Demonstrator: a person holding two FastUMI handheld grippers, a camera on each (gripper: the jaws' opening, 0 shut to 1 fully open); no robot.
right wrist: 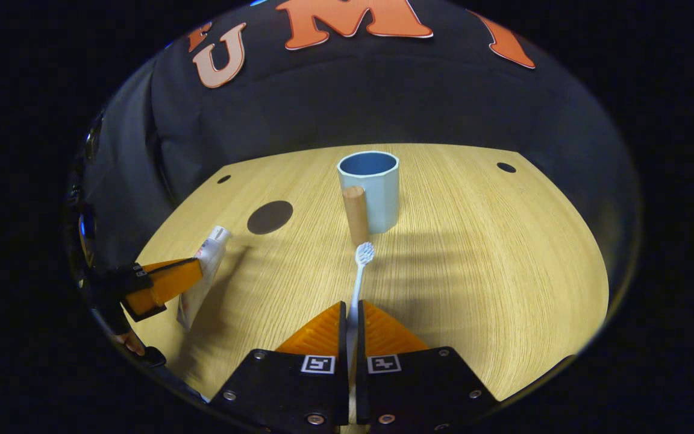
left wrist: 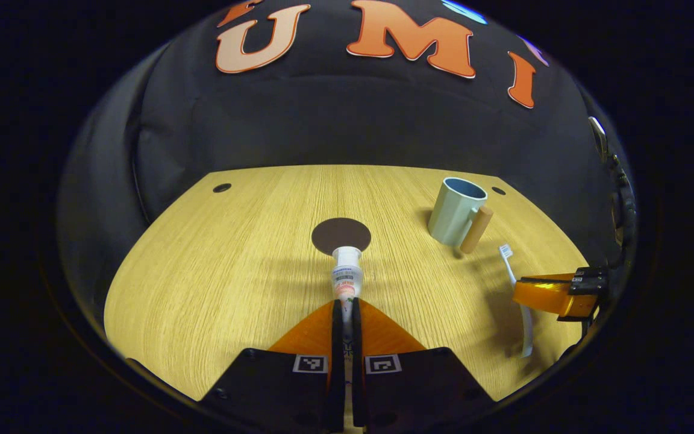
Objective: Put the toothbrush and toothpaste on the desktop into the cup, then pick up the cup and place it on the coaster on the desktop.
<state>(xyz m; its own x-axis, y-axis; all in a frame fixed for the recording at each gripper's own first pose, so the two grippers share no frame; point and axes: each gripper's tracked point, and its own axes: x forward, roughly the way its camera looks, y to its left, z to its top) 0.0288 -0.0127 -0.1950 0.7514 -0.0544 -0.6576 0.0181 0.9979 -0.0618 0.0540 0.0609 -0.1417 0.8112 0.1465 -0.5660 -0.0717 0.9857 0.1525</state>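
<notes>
In the left gripper view my left gripper (left wrist: 347, 301) is shut on the white toothpaste tube (left wrist: 347, 274), cap pointing away toward the dark round coaster (left wrist: 341, 235). In the right gripper view my right gripper (right wrist: 351, 306) is shut on the white toothbrush (right wrist: 360, 271), bristles pointing at the cup. The pale blue cup (right wrist: 371, 190) with a wooden handle (right wrist: 356, 214) stands upright just beyond the brush head. The cup (left wrist: 456, 211) is at the right in the left gripper view, with the toothbrush (left wrist: 514, 280) and right gripper (left wrist: 555, 295) nearer. The toothpaste (right wrist: 205, 268), left gripper (right wrist: 169, 283) and coaster (right wrist: 270, 217) lie left in the right gripper view.
The wooden desktop (left wrist: 232, 259) has small dark holes near its far corners (left wrist: 221, 187) (right wrist: 506, 167). Black cloth walls close in behind and at the sides. A hand (right wrist: 130, 343) holds the left gripper at the lower left of the right gripper view.
</notes>
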